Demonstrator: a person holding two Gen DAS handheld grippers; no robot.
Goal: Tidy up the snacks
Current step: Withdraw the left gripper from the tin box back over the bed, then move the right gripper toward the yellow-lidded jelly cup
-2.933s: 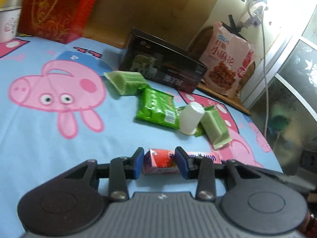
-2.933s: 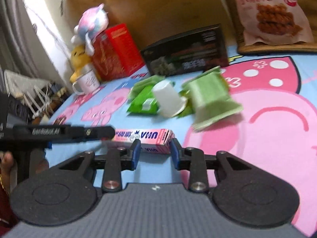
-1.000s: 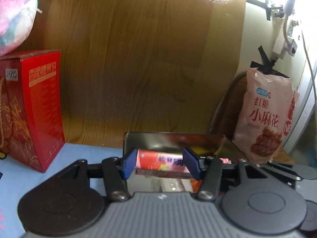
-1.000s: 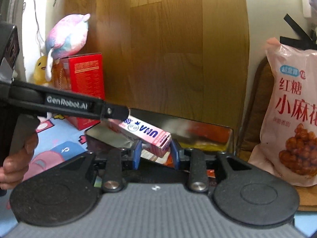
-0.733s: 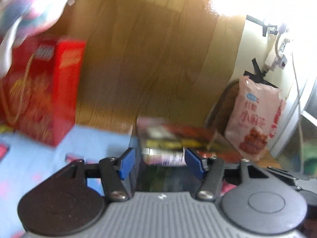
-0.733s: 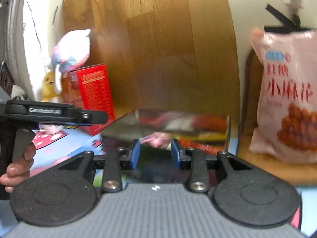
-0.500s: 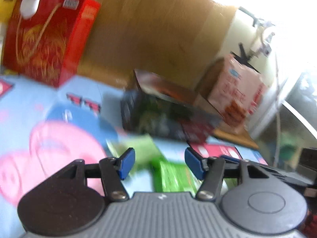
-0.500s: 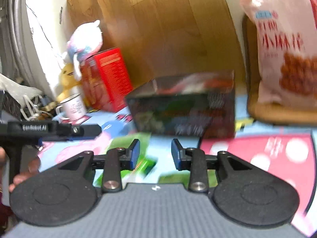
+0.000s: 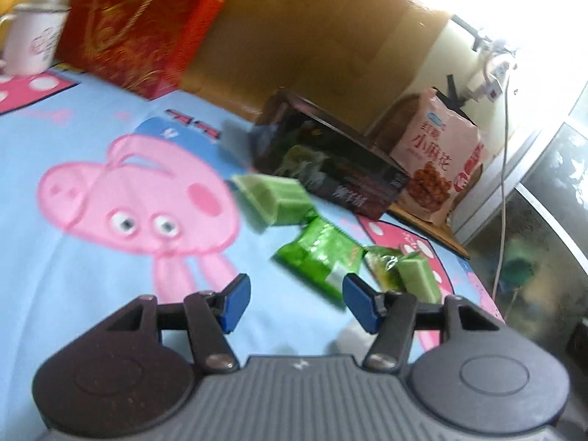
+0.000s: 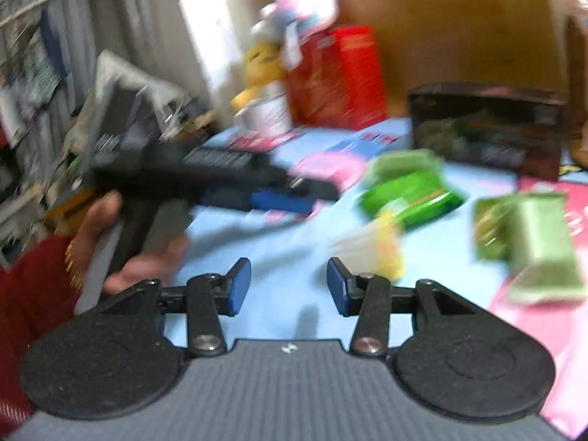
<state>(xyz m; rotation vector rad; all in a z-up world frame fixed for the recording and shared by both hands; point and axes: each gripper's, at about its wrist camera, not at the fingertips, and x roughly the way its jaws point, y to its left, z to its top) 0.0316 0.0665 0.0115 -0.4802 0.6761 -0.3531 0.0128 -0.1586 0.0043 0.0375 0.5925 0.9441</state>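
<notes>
A: Both your grippers are empty. The left gripper (image 9: 296, 303) has its fingers (image 9: 235, 303) at a medium gap with nothing between them, hovering over the cartoon-print desk (image 9: 73, 147) short of the bright green packet (image 9: 319, 253).

B: And your right gripper (image 10: 288, 286) has just been opening its fingers, nothing between them either. There's a white cup (image 10: 367, 246) on its side just ahead of the right finger, badly blurred.

A: Where are the snacks? The dark box (image 9: 330, 169) sits toward the far edge of the desk, and the loose ones lie in front of it, mid-desk.

B: Count them: one bright green packet, two pale green packs, one (image 9: 273, 198) just in front of the box, the other (image 9: 419, 279) nearer the right edge beside a crumpled green wrapper (image 9: 384, 261). One cup. One big pink bag (image 9: 437, 172) stands beyond the box.

A: Risks from here?

B: You're swinging fast, so the views smear. Come down like that and you could nudge the cup rolling, or pinch only the foil edge of a packet and drop it.

A: Also your left gripper (image 10: 279, 193) crosses in front of the right; reach for the same packet and they may collide.
</notes>
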